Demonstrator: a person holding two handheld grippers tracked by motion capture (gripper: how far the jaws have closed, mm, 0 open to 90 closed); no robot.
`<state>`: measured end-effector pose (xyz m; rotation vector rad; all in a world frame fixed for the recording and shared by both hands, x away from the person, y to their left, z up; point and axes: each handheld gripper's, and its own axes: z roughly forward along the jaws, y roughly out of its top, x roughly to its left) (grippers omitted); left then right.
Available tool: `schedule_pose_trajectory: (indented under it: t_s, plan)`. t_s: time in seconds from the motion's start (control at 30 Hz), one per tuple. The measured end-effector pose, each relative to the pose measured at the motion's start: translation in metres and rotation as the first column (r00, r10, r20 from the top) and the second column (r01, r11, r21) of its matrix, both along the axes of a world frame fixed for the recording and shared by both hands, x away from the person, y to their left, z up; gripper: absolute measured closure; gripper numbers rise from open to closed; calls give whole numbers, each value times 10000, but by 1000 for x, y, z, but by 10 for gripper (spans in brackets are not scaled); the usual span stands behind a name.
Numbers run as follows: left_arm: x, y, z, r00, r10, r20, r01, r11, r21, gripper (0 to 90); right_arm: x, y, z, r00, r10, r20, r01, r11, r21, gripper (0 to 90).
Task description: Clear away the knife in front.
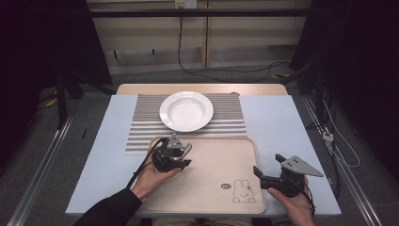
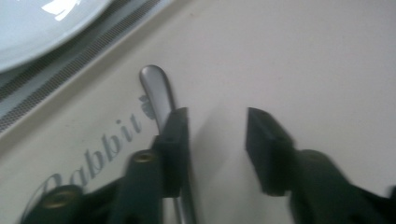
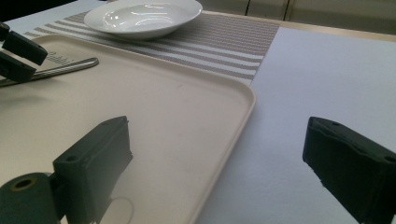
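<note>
Looking down on a pale blue table [image 1: 282,122] in a dim room, carrying a striped placemat [image 1: 141,122] and, nearer, a beige tray [image 1: 216,165].

Starting at ten o'clock on the tray: hovering low there with the left gripper [image 1: 187,156], jaws standing apart and clamping nothing. Apparently lining up on a metal handle [image 2: 156,88] lying flat on the tray floor beside the printed lettering. Passing that handle under one jaw rather than between the two, so probably needing a small sideways shift before closing. Hiding the handle's other end behind the gripper, so not telling spoon from fork.

Moving to twelve o'clock, beyond the tray: resting a white plate [image 1: 186,110] on the placemat, empty, likely waiting as the place setting for the cutlery.

Ending at four o'clock: idling with the right gripper [image 1: 267,163] at the tray's edge, jaws wide apart and empty, straddling the rim, probably staying clear of the left or standing ready to steady the tray.
</note>
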<state>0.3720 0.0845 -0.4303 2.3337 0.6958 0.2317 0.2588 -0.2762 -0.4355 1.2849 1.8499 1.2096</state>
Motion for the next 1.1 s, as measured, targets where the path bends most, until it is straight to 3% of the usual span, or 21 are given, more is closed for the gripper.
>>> schedule_pose_trajectory:
  t_s: [0.07, 0.13, 0.17, 0.3, 0.33, 0.43, 0.47, 1.1]
  plan:
    - [0, -1, -2, 10000, 7, 99, -9, 9998, 189, 765, 0, 1, 0, 10000, -6, 24, 6, 10000, -16, 80]
    - [2, 1, -3, 9998, 13, 186, -15, 9999, 105, 873, 1, 1, 0, 10000, 14, -17, -14, 10000, -49, 80]
    - [3, 2, -4, 10000, -28, 4, 28, 10000, 21, 900, 0, 1, 0, 10000, 9, -34, -10, 10000, -54, 79]
    - [6, 0, -9, 9999, 117, 19, -118, 9987, 491, 900, -2, 1, 1, 10000, -53, 18, 53, 9999, -99, 79]
    - [8, 0, -10, 9999, 130, -46, -128, 9993, 338, 900, -2, 1, 1, 10000, -66, 26, 66, 9999, -119, 80]
    - [11, 1, -10, 9999, 128, -23, -127, 9991, 413, 900, -3, 0, 1, 9999, -104, 32, 105, 9999, -102, 80]
    - [10, 0, -10, 9993, 370, 68, -372, 9986, 366, 900, -3, 0, 1, 9999, -116, 34, 116, 9999, -108, 80]
    - [26, 23, -8, 9923, 1155, -436, -1136, 9925, 446, 900, 0, 3, 1, 10000, 25, 1, -25, 9999, -157, 80]
